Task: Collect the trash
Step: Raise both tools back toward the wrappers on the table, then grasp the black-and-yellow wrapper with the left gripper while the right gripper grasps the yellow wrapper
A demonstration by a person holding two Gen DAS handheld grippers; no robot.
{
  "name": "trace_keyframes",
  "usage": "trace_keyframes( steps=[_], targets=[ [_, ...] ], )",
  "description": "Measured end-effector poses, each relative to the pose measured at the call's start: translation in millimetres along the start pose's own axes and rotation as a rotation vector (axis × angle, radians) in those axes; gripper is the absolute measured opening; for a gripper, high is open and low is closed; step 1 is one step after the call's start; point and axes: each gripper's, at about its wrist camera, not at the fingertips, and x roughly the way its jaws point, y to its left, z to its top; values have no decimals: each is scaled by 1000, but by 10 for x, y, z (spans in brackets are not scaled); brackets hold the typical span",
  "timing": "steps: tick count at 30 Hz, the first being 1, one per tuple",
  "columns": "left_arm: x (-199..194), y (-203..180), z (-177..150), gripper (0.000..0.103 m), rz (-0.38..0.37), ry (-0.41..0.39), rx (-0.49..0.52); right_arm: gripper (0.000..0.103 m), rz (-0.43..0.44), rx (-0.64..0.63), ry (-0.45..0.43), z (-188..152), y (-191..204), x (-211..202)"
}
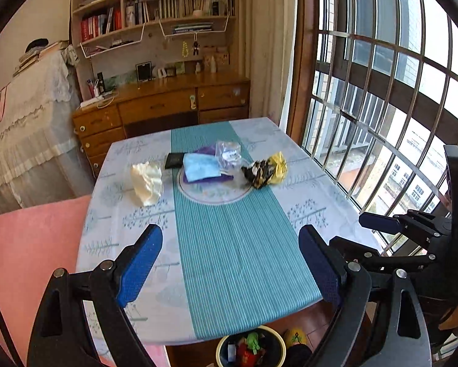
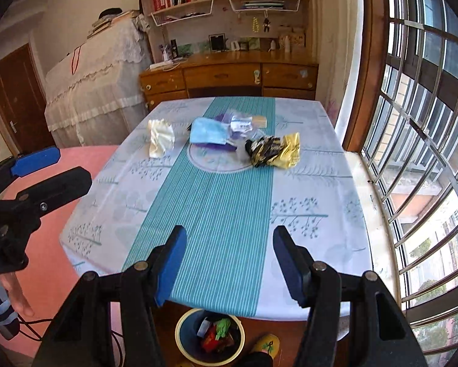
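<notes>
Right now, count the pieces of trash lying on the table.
6, perhaps more hidden: cream tissue at left; blue mask mid-table on a purple wrapper; black packet behind the mask; clear bag behind; yellow-black wrapper at right.

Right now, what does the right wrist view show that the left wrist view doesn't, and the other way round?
Only the right wrist view shows a brown door at far left and a tan block behind the clear plastic bag.

Only the left wrist view shows a black card lying flat beside the blue face mask.

Both show the crumpled white tissue, the black-and-yellow wrapper, the trash bin under the table's near edge, and both grippers open above the tablecloth: left gripper, right gripper.
</notes>
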Motion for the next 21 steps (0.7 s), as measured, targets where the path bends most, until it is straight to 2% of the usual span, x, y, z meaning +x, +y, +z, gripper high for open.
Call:
trace_keyframes(
  steps=[5,8,13,18,21],
  targets=[
    [487,-125,368,89,20,43,21,59,10,87,1,337,-451,204],
    [1014,-256,497,89,-5,134,43,59,19,139,20,498,-767,398],
    [1733,-449,562,89,-25,214,48,59,57,243,51,712,-1248,845],
    [2410,-612,729,79,-33,273,61,59,97,327,93,821,-1586,1315],
    [2743,-682,824,79,-42,302,62,59,123,348,112,848,-1704,1526]
  ],
)
